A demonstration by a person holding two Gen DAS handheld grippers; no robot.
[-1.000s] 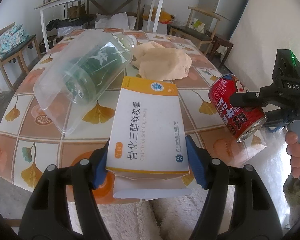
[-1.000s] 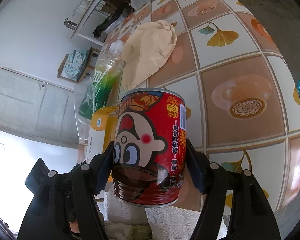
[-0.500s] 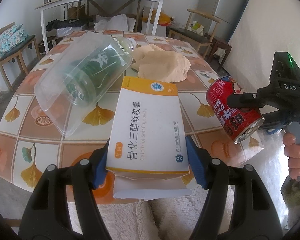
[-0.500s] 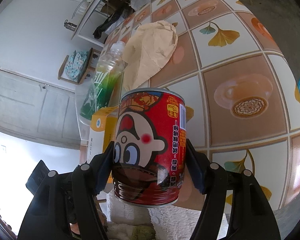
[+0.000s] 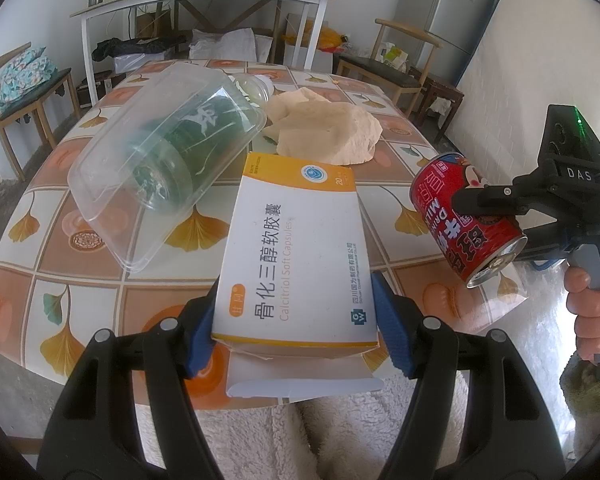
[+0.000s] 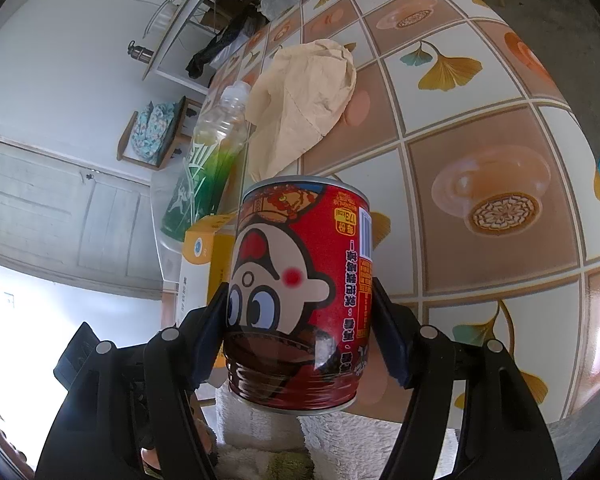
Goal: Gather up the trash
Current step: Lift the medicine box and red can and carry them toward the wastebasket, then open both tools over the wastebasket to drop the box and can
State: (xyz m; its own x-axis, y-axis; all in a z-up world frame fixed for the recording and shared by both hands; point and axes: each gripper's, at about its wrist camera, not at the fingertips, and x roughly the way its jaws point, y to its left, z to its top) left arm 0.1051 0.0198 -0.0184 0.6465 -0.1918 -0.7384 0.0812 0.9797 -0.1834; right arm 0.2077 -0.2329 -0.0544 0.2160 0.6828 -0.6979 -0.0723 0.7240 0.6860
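Two pieces of trash are already lifted off the tiled worktop (image 5: 80, 184). A white-and-yellow medicine box (image 5: 296, 264) is pinched by its sides in the left claw (image 5: 296, 328), with its torn end flap hanging below, and a red drink can (image 6: 300, 292) is clamped across its body in the right claw (image 6: 300, 344) (tilted, as seen from the left wrist view). No bin or bag can be made out in either view, so neither item is judged delivered yet. Still lying on the worktop are a clear plastic container (image 5: 112, 200) with a green-labelled bottle (image 5: 188, 136) lying in or under it, and a crumpled tan paper bag (image 5: 328, 132) just beside them. About half the collecting is judged left.
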